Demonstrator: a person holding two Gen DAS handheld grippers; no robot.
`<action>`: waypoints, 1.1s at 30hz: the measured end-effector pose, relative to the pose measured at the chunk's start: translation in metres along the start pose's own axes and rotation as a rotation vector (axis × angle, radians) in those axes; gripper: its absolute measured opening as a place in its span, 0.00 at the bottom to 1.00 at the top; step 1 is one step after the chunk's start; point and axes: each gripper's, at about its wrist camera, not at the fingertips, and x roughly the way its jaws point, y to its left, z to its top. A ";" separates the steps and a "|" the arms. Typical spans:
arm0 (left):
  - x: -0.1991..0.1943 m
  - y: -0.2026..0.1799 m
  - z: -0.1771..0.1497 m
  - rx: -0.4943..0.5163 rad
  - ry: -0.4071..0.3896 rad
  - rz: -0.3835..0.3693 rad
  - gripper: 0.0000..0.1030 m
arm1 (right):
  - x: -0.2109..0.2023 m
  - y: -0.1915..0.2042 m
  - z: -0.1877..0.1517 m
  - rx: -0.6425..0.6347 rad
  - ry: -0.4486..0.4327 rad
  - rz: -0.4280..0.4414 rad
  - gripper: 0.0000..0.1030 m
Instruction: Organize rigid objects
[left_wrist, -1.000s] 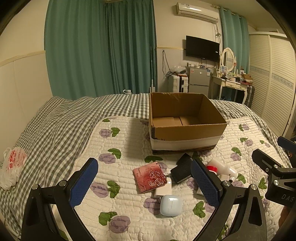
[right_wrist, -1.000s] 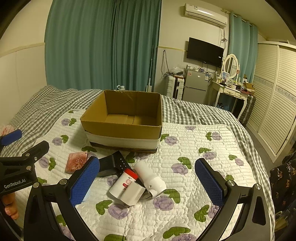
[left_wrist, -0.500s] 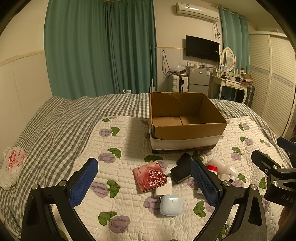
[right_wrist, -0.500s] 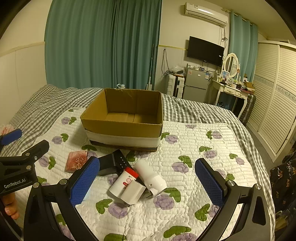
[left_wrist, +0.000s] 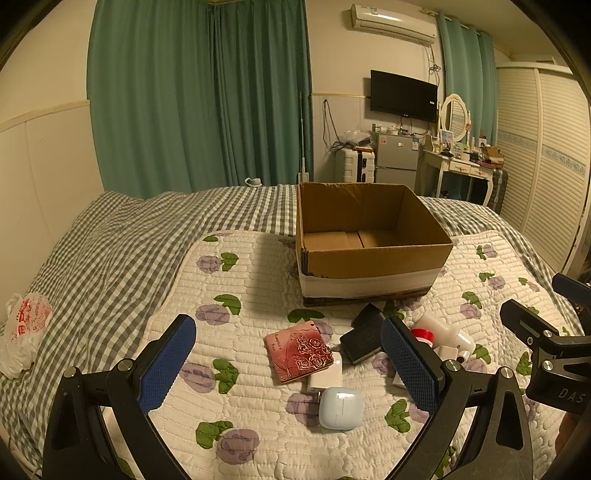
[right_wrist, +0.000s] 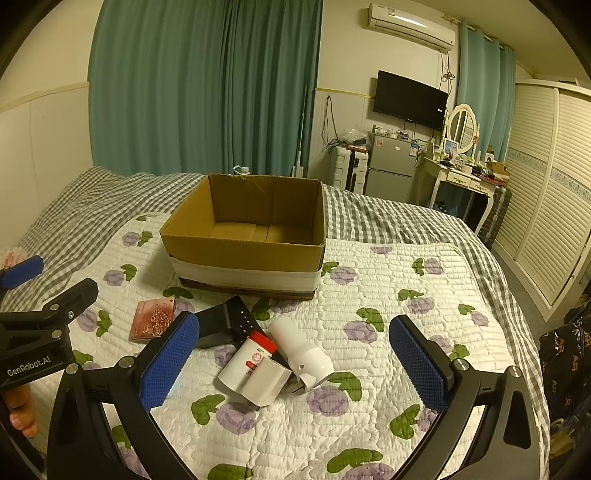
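Both tools gape wide, left tool (left_wrist: 288, 369) and right tool (right_wrist: 293, 363), gripping nothing. Nearest, pale-blue rounded plastic earbud case (left_wrist: 340, 407): likely light, slick; pinch across flat sides. Farther, empty brown cardboard box (left_wrist: 369, 254) on quilted bed (left_wrist: 243, 288).

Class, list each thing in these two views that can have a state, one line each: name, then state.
cardboard box: open, nothing visible inside
left gripper: open, empty
right gripper: open, empty
earbud case: closed
red-capped bottle: capped, lying down
curtains: drawn
television: off
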 end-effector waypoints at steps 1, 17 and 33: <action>0.000 0.000 0.000 0.000 0.001 -0.001 0.99 | 0.000 0.000 0.000 0.000 0.000 -0.001 1.00; -0.001 -0.003 0.000 0.002 -0.008 -0.020 0.99 | 0.001 -0.001 0.001 0.005 0.013 -0.004 1.00; 0.058 -0.025 -0.061 0.091 0.192 -0.047 0.96 | 0.059 -0.001 -0.041 0.032 0.184 -0.016 0.98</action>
